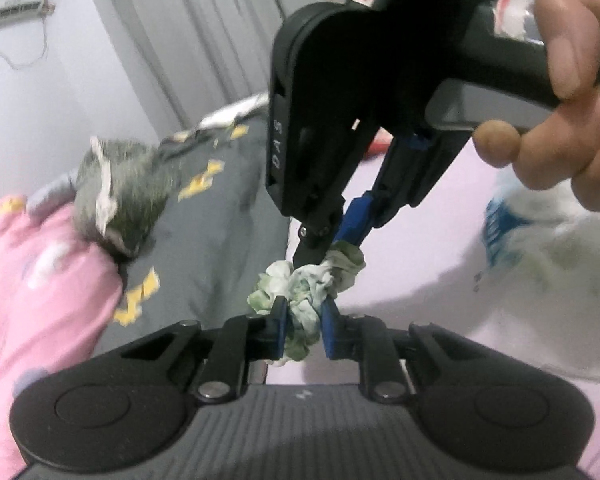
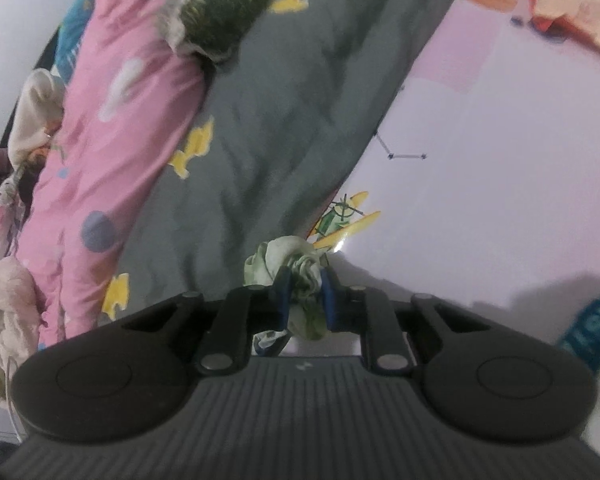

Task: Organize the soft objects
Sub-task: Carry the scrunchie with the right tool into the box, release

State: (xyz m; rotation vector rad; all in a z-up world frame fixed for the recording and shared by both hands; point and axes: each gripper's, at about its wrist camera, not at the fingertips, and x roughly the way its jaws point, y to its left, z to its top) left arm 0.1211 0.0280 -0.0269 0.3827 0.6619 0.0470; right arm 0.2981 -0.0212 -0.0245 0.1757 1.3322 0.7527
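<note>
A small white-and-green crumpled cloth [image 1: 306,298] is held between both grippers above the bed. My left gripper [image 1: 304,320] is shut on its lower end between blue pads. My right gripper [image 1: 328,250] comes in from the upper right, held by a hand [image 1: 572,92], and is shut on the cloth's upper end. In the right wrist view the right gripper [image 2: 305,298] is shut on the same cloth [image 2: 296,270], which bunches out past the pads.
A grey quilt with yellow prints [image 1: 220,216] [image 2: 284,112] lies beside a pink blanket [image 1: 32,272] [image 2: 112,120]. A furry green-grey cushion [image 1: 124,196] [image 2: 236,4] rests on them. The pale pink sheet [image 1: 420,260] [image 2: 500,160] spreads right, with a white-and-blue cloth [image 1: 548,264].
</note>
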